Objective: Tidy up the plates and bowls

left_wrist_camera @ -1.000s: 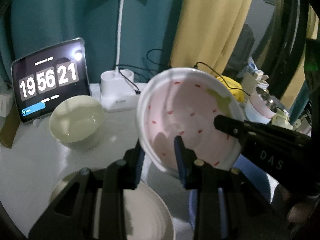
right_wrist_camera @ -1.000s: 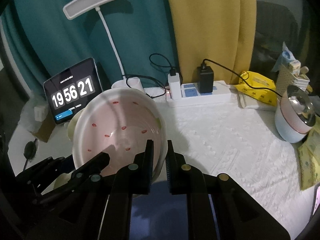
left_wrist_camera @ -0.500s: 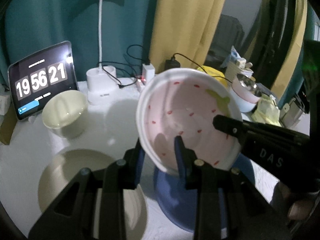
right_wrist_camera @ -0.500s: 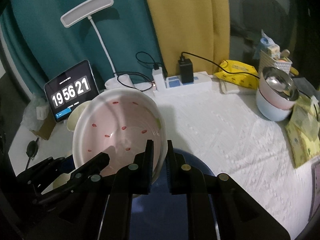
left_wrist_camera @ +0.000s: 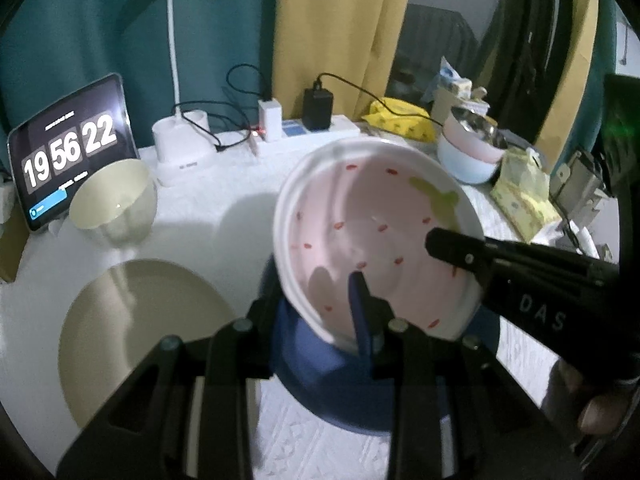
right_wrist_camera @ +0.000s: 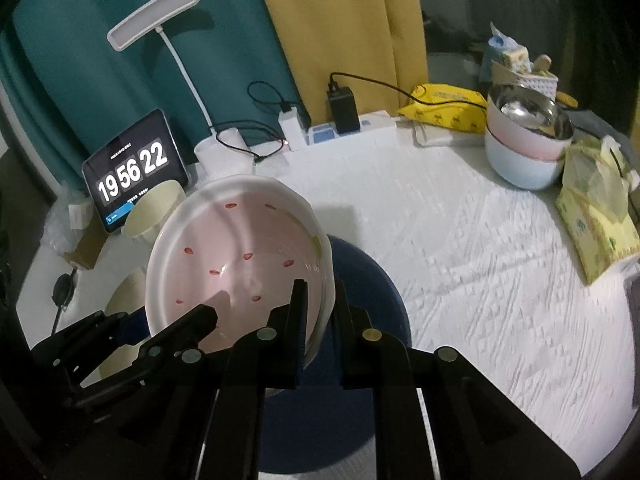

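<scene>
Two grippers clamp one pink bowl by its rim: the left gripper with jaws narrowly parted around the near edge, the right gripper almost closed on the opposite edge. The bowl is round, glossy, white-rimmed, speckled with red seed marks and a green leaf patch; it tilts, its mouth facing the cameras, and hangs above a dark blue plate on the textured white tablecloth. A second ago the blue plate was barely visible; now it lies directly beneath the bowl.
</scene>
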`<state>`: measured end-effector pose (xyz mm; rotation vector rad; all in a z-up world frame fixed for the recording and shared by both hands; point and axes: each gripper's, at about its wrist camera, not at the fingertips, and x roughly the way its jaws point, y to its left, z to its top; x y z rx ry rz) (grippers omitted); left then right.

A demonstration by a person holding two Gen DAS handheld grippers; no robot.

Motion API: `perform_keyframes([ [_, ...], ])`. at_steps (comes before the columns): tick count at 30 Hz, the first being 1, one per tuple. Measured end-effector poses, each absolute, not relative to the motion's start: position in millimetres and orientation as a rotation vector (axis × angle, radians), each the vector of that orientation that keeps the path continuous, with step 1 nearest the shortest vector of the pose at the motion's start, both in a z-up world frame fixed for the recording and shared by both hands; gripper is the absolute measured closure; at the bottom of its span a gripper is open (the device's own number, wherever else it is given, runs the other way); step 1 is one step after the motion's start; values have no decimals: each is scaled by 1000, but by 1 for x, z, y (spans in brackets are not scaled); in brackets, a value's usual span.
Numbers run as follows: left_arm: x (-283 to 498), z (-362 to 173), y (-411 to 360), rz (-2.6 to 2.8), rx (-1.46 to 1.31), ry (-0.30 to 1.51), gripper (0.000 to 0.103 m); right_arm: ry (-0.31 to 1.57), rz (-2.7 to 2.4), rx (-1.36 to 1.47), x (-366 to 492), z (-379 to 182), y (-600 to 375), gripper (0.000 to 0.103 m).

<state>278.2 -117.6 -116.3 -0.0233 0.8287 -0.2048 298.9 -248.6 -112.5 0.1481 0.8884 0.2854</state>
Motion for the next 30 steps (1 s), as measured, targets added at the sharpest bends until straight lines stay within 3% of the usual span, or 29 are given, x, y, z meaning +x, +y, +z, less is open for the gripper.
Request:
perform_keyframes([
  [25,270,-135,-132,-186,42,885,71,940,228,23,293,-136,-246,90],
  [30,267,-134,-129,-181,46,877,71,933,242,-24,296,-131,-240,80],
])
